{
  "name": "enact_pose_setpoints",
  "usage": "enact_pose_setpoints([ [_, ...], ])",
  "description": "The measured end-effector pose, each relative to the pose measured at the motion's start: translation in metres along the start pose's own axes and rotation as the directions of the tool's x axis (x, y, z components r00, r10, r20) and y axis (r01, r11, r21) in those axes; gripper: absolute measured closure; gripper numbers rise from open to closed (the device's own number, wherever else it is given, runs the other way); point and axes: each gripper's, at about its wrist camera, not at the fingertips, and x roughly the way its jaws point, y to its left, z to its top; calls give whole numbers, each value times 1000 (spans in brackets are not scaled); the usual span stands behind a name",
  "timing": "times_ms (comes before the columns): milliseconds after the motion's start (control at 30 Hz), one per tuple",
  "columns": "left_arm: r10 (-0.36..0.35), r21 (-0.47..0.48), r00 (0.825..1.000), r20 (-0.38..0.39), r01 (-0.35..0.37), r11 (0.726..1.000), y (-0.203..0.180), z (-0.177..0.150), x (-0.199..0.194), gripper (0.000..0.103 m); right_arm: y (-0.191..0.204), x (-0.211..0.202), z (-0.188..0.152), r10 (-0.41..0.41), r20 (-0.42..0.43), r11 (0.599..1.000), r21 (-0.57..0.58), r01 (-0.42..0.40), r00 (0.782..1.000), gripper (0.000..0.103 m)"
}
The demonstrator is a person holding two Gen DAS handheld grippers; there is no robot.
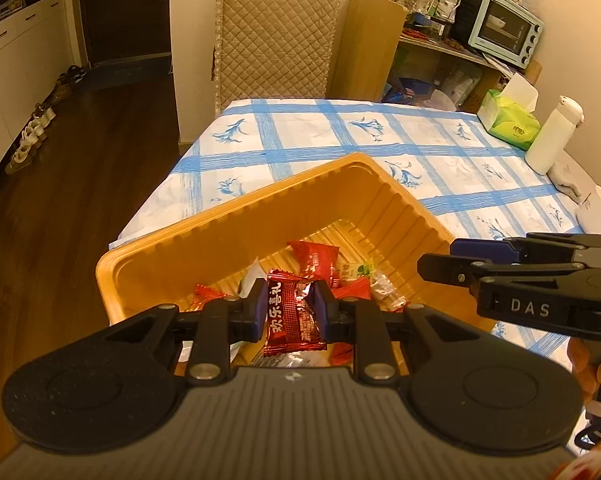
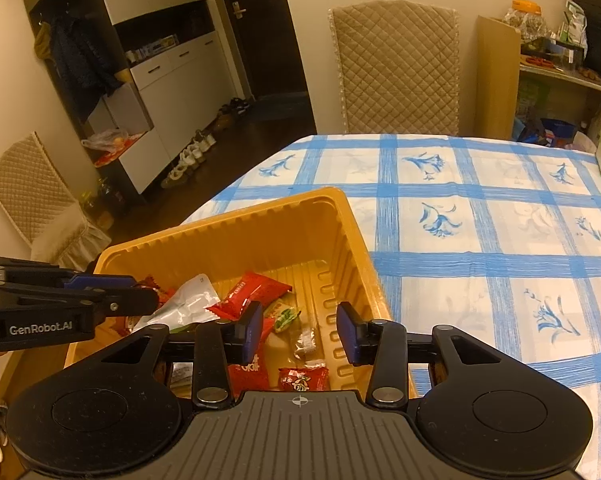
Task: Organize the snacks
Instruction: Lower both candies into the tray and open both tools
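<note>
An orange plastic tray stands at the near left corner of the table and holds several wrapped snacks; it also shows in the right wrist view. My left gripper is shut on a dark red snack packet with gold writing, held over the tray. My right gripper is open and empty above the tray's right side, over a small red packet and a clear candy. The right gripper also shows from the side in the left wrist view. The left gripper shows at the left edge of the right wrist view.
The table has a blue-checked cloth. A green tissue box and a white bottle stand at its far right. A quilted chair is behind the table. A shelf with a toaster oven is at the back right.
</note>
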Motion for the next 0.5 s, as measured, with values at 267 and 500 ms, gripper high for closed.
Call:
enact_pose_setpoints([
  [267,8,-2,1000,3,-8,1000,-3,4,4,81,1,-8,2,0,16,1000,-5,0,1000,57],
  [500,20,-24,1000,14,-20,1000,-2,3,-3,69,3,-17,0,3,40,1000,-12,-3,999,40],
])
